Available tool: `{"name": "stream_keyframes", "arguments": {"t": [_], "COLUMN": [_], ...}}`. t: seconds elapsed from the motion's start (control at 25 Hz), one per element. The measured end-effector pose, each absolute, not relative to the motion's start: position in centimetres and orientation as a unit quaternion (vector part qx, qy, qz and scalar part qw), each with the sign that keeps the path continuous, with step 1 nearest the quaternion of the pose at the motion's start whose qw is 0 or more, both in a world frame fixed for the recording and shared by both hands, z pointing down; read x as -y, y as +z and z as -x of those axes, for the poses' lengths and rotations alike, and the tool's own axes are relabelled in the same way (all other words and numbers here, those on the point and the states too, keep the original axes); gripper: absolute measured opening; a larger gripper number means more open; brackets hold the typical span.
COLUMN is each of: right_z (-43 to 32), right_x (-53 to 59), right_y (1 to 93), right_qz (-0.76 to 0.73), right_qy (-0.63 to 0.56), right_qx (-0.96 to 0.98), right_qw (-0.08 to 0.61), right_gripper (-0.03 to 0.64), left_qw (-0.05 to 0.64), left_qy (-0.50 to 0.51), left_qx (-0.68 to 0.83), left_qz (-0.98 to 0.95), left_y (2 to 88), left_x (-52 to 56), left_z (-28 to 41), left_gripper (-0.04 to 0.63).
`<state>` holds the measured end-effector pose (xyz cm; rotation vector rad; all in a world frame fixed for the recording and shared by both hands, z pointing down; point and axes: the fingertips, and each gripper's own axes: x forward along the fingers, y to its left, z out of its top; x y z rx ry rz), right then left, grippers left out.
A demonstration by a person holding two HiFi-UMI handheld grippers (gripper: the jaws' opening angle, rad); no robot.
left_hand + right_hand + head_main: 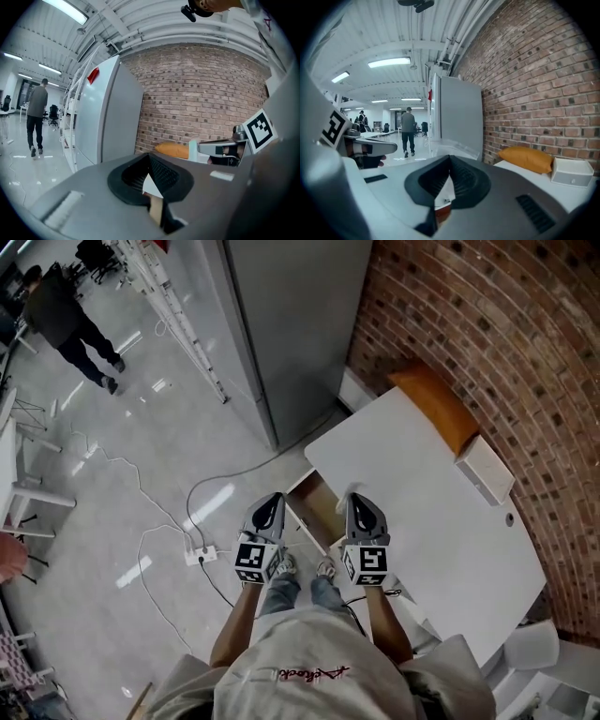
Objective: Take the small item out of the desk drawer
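Left gripper (276,497), right gripper (355,496): jaws pressed together, empty, flanking desk drawer (319,509), apparently open.

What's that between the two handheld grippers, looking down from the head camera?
The open drawer, seen in the head view: its brown inside shows between the left gripper and the right gripper. No item in it can be made out.

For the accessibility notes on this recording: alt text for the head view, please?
Seen from above, a person holds the left gripper and right gripper, both shut, side by side at an open drawer in the corner of a white desk. An orange cushion and a small white box lie on the desk along a brick wall.
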<state>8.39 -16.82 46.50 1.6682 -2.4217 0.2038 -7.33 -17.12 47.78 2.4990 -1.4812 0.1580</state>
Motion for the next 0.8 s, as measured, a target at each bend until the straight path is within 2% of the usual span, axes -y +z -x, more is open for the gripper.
{"name": "stream_keyframes", "arguments": {"t": [0.8], "right_z": [-8.5], "right_x": [17.2], "right_y": [39.7], "right_qz": [-0.574], "right_qy": [0.000], "right_qx": [0.816], "right_qw": [0.067], "right_gripper": [0.012], "left_qw": [0.052], "left_qy": [0.000], "left_qx": [0.506], "left_qz": [-0.861], "left_y": [40.0], "left_x": [19.4], "left_z": [8.4], "left_gripper": [0.008]}}
